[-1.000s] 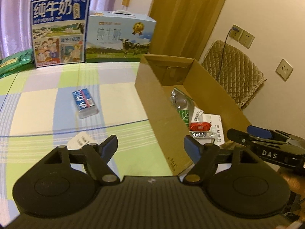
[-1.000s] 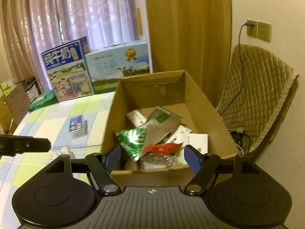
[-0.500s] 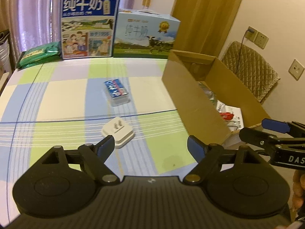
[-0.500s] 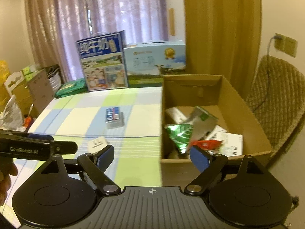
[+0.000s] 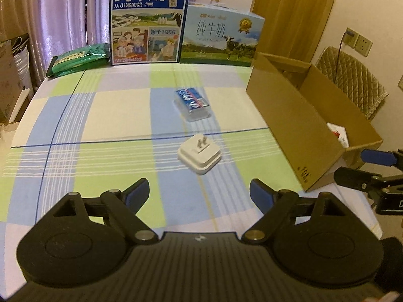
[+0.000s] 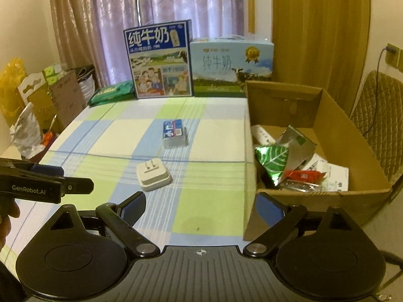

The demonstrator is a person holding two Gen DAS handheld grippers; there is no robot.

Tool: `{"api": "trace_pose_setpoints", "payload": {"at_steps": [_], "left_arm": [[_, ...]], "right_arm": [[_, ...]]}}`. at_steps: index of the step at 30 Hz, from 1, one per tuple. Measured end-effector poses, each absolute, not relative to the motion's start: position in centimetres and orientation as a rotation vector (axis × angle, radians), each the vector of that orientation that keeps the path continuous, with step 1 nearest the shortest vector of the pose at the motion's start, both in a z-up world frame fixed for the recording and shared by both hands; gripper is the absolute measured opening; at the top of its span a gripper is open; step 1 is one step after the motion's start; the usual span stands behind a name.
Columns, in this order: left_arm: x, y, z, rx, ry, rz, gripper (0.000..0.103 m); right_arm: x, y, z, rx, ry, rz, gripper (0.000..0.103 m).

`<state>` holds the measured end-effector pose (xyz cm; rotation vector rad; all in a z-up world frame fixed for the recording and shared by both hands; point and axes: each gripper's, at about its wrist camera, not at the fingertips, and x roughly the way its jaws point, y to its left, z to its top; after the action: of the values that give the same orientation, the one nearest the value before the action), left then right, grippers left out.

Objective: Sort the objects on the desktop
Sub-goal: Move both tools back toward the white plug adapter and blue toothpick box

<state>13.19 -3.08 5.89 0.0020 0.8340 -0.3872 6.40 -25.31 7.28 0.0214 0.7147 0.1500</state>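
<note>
A white plug adapter (image 5: 200, 155) (image 6: 154, 177) lies prongs-up on the checked tablecloth, just beyond my open left gripper (image 5: 199, 196). Farther back sits a small blue-topped pack (image 5: 193, 104) (image 6: 174, 133). An open cardboard box (image 5: 299, 115) (image 6: 357, 151) stands at the right, holding a green foil packet (image 6: 273, 164), a red wrapper (image 6: 303, 175) and paper sheets. My right gripper (image 6: 200, 207) is open and empty, hovering near the box's front left corner. Each gripper's fingers show at the edge of the other's view.
Two milk cartons (image 5: 149, 22) (image 5: 221, 40) stand along the table's far edge, with a green packet (image 5: 80, 59) to their left. A quilted chair (image 6: 377, 115) stands right of the box. Bags and cardboard (image 6: 37, 100) crowd the floor at left.
Both grippers have pulled back and swung left from over the box toward the table. The adapter and blue pack now sit in the middle of both views. Both stayed open.
</note>
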Motion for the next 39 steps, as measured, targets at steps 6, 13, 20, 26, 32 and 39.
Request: {"api": "trace_pose_setpoints", "payload": {"at_steps": [6,13,20,26,32,39], "left_arm": [[13.6,-2.0,4.7,0.029,0.843,-0.397,0.084],[14.7,-2.8,3.5,0.134,0.817,-0.496,0.087],[17.2,-3.3,1.5,0.215,0.832,-0.533,0.088],[19.5,-4.2,-0.5,0.291,0.825,-0.596,0.088],[21.7,-5.6,-2.3,0.342,0.806,-0.666,0.088],[24.4,-7.0,-4.1,0.395,0.781,-0.742,0.088]], "right_arm": [[6.5,-24.7,5.8,0.017,0.745,0.164,0.093],[7.0,-23.8,4.1,-0.027,0.758,0.206,0.093],[8.4,-22.9,2.2,-0.041,0.777,0.240,0.093],[10.0,-22.2,0.8,-0.050,0.770,0.262,0.093],[12.2,-22.0,-0.4,-0.034,0.763,0.244,0.093],[14.2,-21.9,-1.2,0.001,0.758,0.221,0.093]]}}
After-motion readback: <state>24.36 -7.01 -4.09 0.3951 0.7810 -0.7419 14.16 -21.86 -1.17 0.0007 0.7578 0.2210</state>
